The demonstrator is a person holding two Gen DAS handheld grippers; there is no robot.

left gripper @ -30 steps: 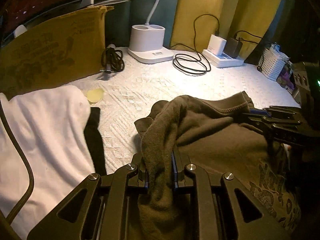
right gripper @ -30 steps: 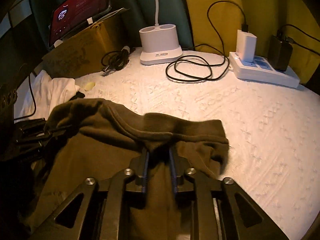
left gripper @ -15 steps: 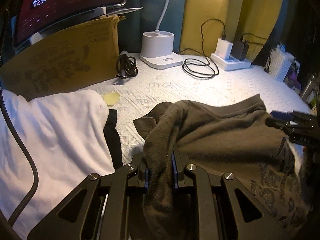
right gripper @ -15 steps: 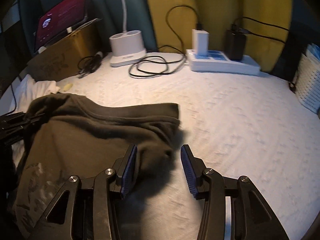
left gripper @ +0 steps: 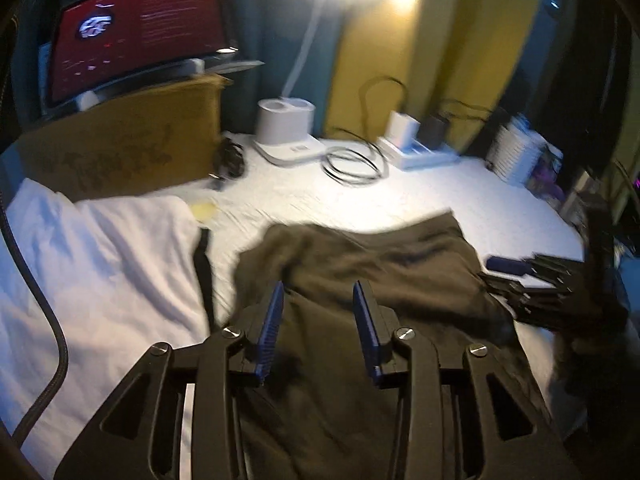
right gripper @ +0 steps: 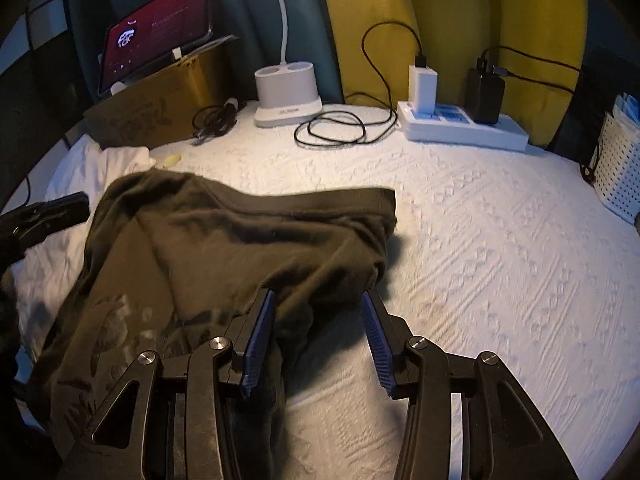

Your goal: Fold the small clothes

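Observation:
A small dark olive garment [left gripper: 360, 276] lies folded over on the white textured table cover [right gripper: 500, 248], its ribbed hem toward the back. It also shows in the right wrist view [right gripper: 240, 248], with a faded print near its lower left. My left gripper [left gripper: 318, 296] is open just above the garment's left part, holding nothing. My right gripper [right gripper: 318, 300] is open at the garment's right corner, holding nothing. The right gripper also shows in the left wrist view [left gripper: 532, 280].
White clothes [left gripper: 100, 264] with a black strip lie to the left. A cardboard box [left gripper: 120, 152], tablet [right gripper: 156, 48], white lamp base [right gripper: 286, 94], coiled cables [right gripper: 332, 132], power strip [right gripper: 464, 128] and a white basket [right gripper: 620, 168] line the back and right.
My left gripper opened and let go of the garment; my right gripper opened earlier and stays open. The garment dropped and now lies flatter on the cover.

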